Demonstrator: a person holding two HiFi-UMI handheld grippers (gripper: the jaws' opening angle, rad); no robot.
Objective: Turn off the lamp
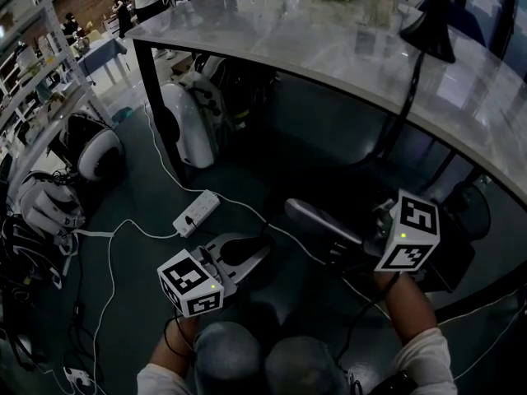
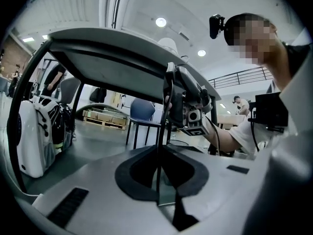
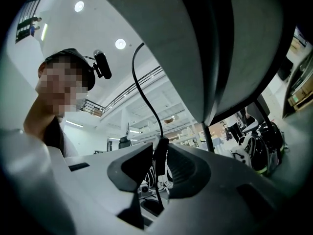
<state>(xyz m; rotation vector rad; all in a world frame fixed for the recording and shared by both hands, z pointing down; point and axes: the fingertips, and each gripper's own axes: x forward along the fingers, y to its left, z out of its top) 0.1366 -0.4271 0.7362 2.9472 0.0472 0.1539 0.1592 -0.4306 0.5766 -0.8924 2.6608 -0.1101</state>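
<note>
Head view shows one table (image 1: 329, 48) above left tongs (image 2: 158, 155) closed on one cord (image 2: 161, 131), right tongs (image 3: 159, 151) pinching one switch (image 3: 161, 161).

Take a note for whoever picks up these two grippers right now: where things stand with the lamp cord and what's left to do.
Left gripper: shut on the lamp's thin black cord, below the tabletop.
Right gripper: shut on the inline switch, further along the same cord.
Lamp: stands on the table, with its cord hanging over the edge towards the grippers.
Done: the cord is steadied and the switch is between the right jaws.
Left: work the switch, then check the lamp. These views don't show whether it is lit.
</note>
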